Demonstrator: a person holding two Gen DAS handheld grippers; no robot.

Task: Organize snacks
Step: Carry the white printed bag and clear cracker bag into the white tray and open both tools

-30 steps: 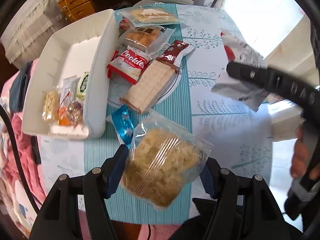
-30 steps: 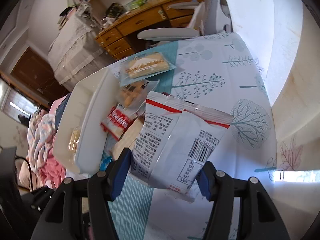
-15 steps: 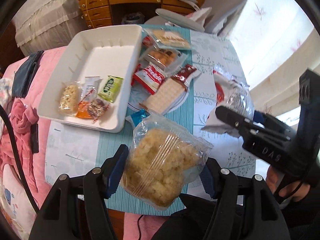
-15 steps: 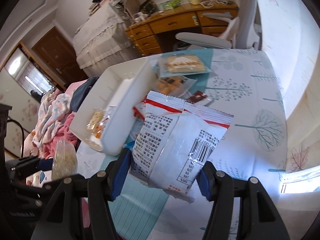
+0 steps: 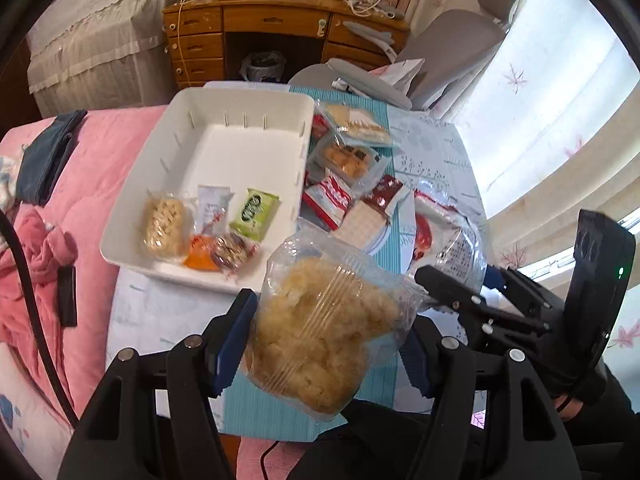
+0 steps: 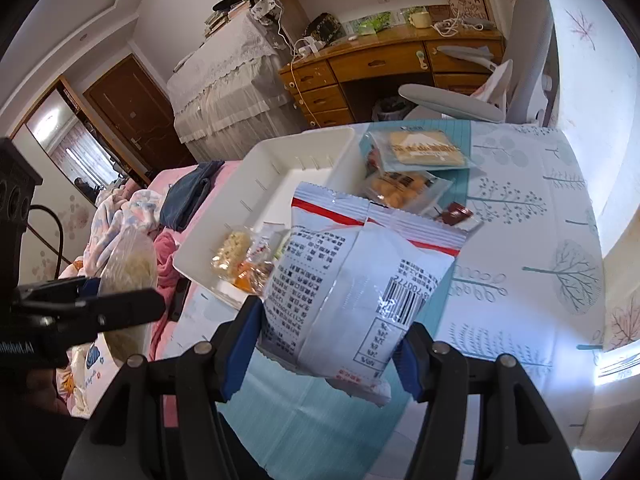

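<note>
Both of your grippers are loaded and raised above the near edge of the table [image 5: 432, 148], each carrying a snack clear of the clutter so it can travel to the white bin [image 5: 236, 148]. Your left gripper [image 5: 326, 344] pinches a clear bag of pale puffed snacks [image 5: 320, 332] between its blue-padded fingers [image 5: 232, 340], the bag squeezed at its sides and standing roughly upright. Your right gripper [image 6: 328, 344] clamps a white and red printed packet [image 6: 360, 284] the same way, barcode side facing the camera, its lower seam hanging below the pads.

The bin sits at the far left of the table, against the pink bedding [image 5: 100, 160]. Its near end holds a small cluster: a rice-puff bar [image 5: 164, 224], a green packet [image 5: 254, 214] and a few wrapped sweets [image 5: 218, 250]. The far half is bare, likely the room kept for bulky bags like these two.

Just right of the bin a loose heap waits unsorted: a cracker pack [image 5: 362, 220], a red Cookies packet [image 5: 330, 202] and clear-wrapped biscuits [image 5: 348, 160] overlapping on a teal runner [image 5: 400, 168]. Judging by that heap, the sorting is in an early stage.
</note>
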